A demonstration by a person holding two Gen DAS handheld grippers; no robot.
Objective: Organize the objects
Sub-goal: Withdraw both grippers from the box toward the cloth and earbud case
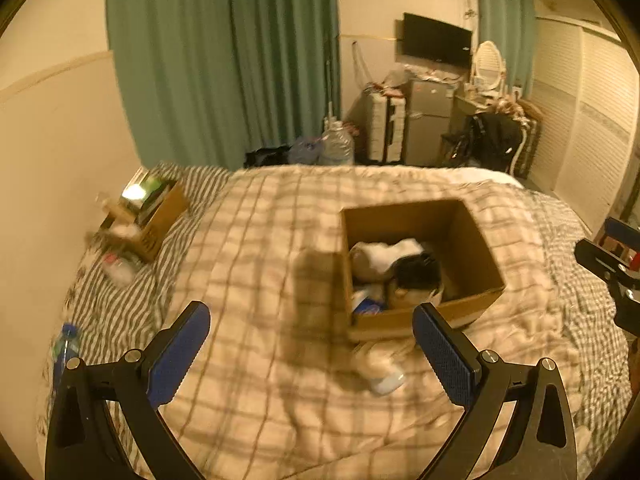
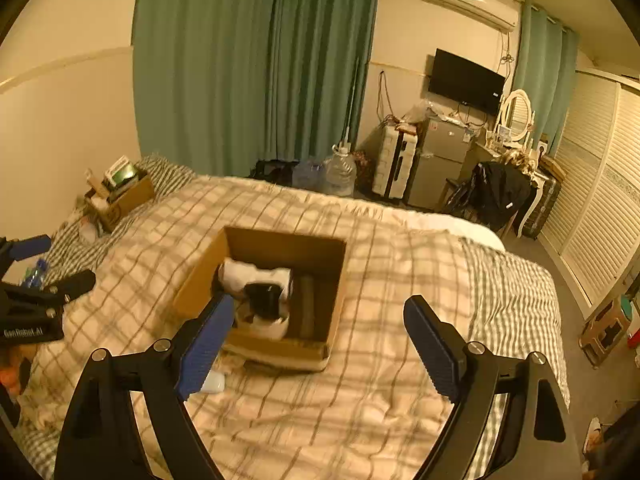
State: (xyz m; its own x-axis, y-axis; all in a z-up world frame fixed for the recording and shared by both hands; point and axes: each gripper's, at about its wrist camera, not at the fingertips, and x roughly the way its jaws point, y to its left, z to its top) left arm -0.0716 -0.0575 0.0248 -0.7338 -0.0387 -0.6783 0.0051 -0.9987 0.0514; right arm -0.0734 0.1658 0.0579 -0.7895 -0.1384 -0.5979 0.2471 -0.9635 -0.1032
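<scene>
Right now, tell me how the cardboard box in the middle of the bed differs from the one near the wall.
The middle box is larger; the wall-side box looks smaller. The middle box sits on the plaid blanket, the wall-side box on striped bedding. The middle box's contents, white and black soft items, lie low inside with bare floor showing; the wall-side box's contents stick up above its rim. Both are open-topped brown cardboard.

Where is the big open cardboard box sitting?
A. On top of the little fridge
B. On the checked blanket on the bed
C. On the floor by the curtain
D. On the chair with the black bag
B: the open cardboard box rests on the checked blanket spread over the bed, with clothes-like things inside it.
</scene>
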